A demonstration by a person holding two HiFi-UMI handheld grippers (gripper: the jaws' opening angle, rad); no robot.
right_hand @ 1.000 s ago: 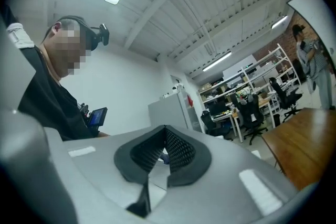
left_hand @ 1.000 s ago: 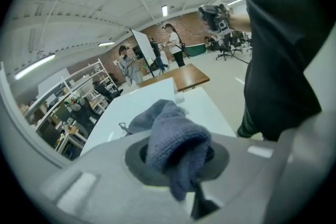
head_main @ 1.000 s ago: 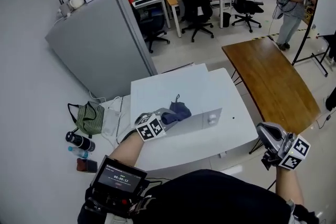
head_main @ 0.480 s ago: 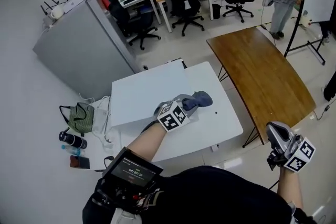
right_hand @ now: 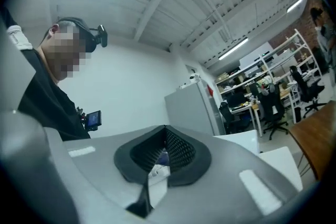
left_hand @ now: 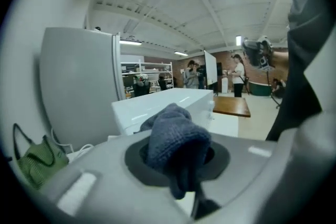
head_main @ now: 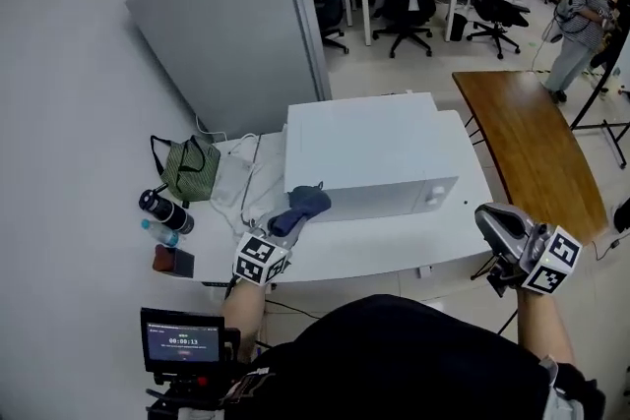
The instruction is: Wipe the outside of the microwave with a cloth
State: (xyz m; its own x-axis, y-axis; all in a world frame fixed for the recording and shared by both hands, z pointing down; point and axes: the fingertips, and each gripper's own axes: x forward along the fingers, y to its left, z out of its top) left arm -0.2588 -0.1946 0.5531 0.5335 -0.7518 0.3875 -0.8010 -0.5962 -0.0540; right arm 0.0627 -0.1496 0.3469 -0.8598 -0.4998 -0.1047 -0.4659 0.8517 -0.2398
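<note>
The dark blue cloth (head_main: 301,203) is clamped between the closed jaws of the left gripper (head_main: 285,224) and is held at the front left corner of the white microwave (head_main: 374,148), which is set on a white table (head_main: 394,249). The right gripper (head_main: 489,221) is held off the table's front right corner, its jaws closed on nothing

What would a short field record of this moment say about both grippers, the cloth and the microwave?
left gripper: shut on the blue cloth
blue cloth: at the near left corner of the microwave; contact unclear
right gripper: jaws together, empty, held off to the right of the microwave
microwave: white, on the white table
left of microwave: green bag
</note>
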